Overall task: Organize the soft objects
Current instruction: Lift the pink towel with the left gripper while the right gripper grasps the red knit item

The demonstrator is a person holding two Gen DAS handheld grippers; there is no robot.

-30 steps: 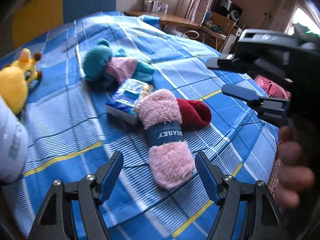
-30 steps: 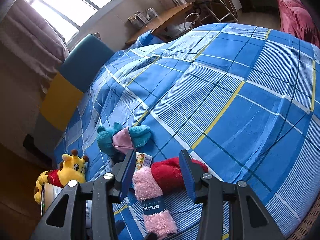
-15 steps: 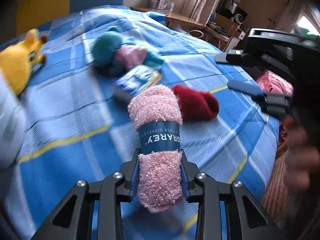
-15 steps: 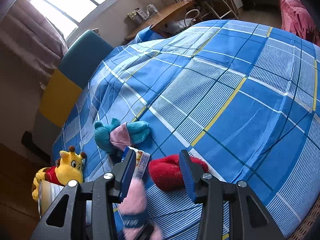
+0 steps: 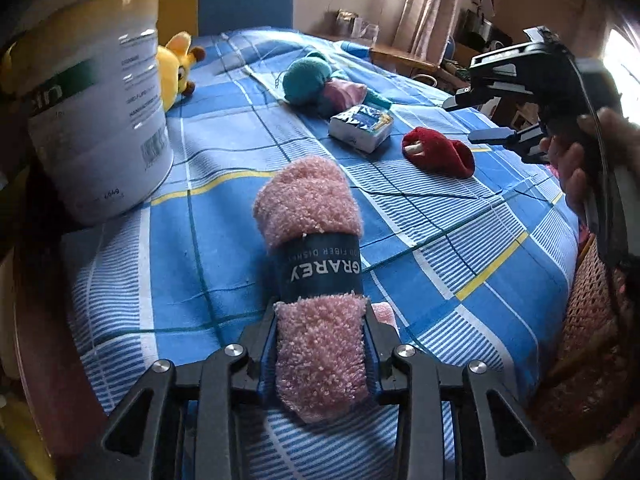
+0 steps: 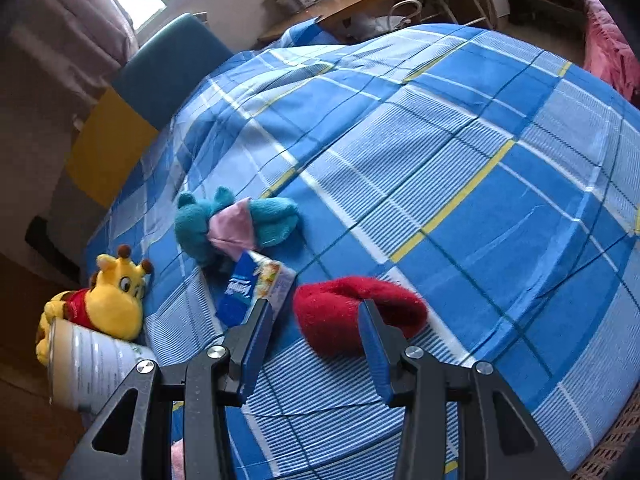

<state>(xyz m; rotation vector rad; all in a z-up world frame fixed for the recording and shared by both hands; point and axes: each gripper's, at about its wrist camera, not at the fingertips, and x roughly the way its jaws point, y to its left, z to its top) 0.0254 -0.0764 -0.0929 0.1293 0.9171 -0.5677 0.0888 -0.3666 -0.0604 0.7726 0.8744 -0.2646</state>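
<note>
My left gripper [image 5: 320, 344] is shut on a rolled pink fluffy cloth [image 5: 312, 240] with a dark blue paper band, held above the blue checked bedspread [image 5: 460, 248]. My right gripper [image 6: 314, 340] is open and empty, hovering just above a red fluffy cloth [image 6: 352, 328], which also shows in the left wrist view [image 5: 440, 152]. The right gripper itself shows at the right of the left wrist view [image 5: 500, 120]. A teal and pink plush [image 6: 236, 224] and a yellow giraffe plush [image 6: 108, 300] lie farther left.
A large white tin can [image 5: 92, 120] stands on the bed's left edge, also in the right wrist view [image 6: 92, 368]. A blue tissue pack [image 6: 252, 292] lies between the red cloth and the teal plush. A blue and yellow headboard [image 6: 160, 80] stands behind.
My left gripper closed on the pink cloth, lifted it off the bed and carried it left toward the tin can. The right gripper stayed over the red cloth.
</note>
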